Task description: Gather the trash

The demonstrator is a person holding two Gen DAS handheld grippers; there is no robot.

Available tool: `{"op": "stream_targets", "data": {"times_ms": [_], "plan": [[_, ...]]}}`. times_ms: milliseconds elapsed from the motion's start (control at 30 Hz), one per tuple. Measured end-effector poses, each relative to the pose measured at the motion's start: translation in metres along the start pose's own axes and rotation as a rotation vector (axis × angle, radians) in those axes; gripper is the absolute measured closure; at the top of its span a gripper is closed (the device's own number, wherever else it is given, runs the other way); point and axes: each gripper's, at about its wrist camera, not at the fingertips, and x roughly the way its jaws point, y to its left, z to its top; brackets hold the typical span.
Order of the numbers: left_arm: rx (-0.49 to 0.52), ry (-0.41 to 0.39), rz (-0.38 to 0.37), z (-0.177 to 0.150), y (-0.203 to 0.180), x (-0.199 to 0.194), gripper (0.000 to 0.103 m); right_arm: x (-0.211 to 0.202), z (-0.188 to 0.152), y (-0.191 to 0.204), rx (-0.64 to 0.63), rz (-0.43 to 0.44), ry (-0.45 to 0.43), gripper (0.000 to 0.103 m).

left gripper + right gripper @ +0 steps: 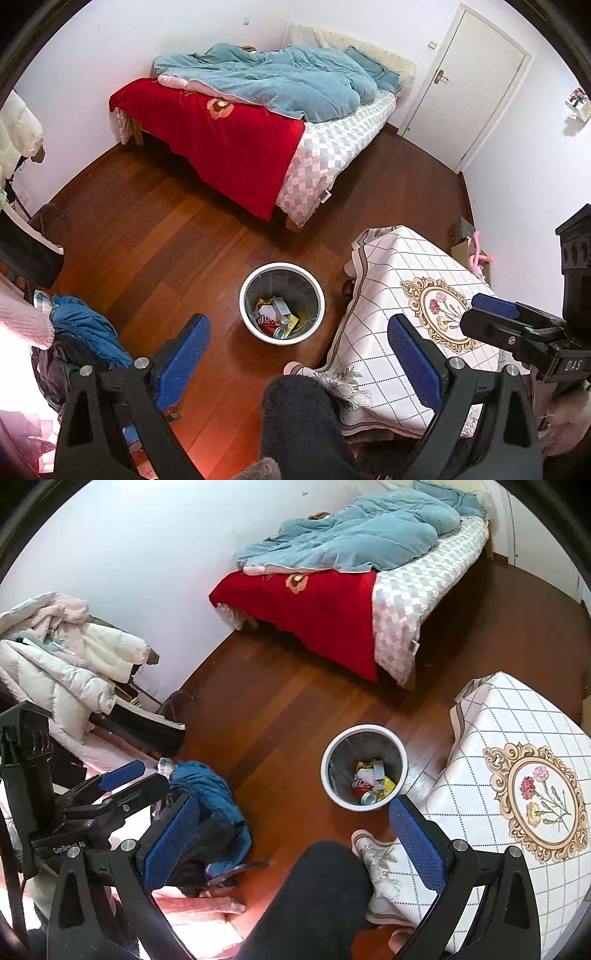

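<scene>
A white round trash bin (248, 295) with a grey liner stands on the wooden floor, left of the table; it also shows in the right wrist view (327, 775). Inside lie a red can (266, 325) (360, 783), a silver can end, yellow wrappers and a small box. My left gripper (297, 345) is open and empty, held high above the floor with the bin between its blue pads. My right gripper (295, 827) is open and empty too; it shows in the left wrist view (495, 314) over the table.
A table with a checked floral cloth (388, 295) (517, 720) stands right of the bin. A bed with red and blue bedding (258, 122) lies beyond. Clothes are piled on a chair at the left (207, 794). My dark-trousered leg (295, 417) and slipper are below.
</scene>
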Motion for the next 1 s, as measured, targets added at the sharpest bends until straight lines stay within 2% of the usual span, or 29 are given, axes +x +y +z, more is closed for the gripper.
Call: {"op": "stream_targets", "data": {"times_ms": [267, 533, 667, 1000], "plan": [[-0.005, -0.007, 0.004, -0.003, 0.004, -0.011, 0.005, -0.004, -0.003, 0.009, -0.005, 0.0, 0.012, 0.0], [-0.007, 0.007, 0.021, -0.009, 0.006, -0.006, 0.005, 0.004, -0.008, 0.01, -0.007, -0.009, 0.04, 0.0], [-0.01, 0.016, 0.024, -0.011, 0.006, -0.003, 0.0, 0.008, -0.01, 0.007, -0.005, -0.016, 0.049, 0.0], [-0.013, 0.027, 0.027, -0.016, 0.009, -0.003, 0.0, 0.014, -0.012, 0.003, 0.004, -0.022, 0.068, 0.0]]}}
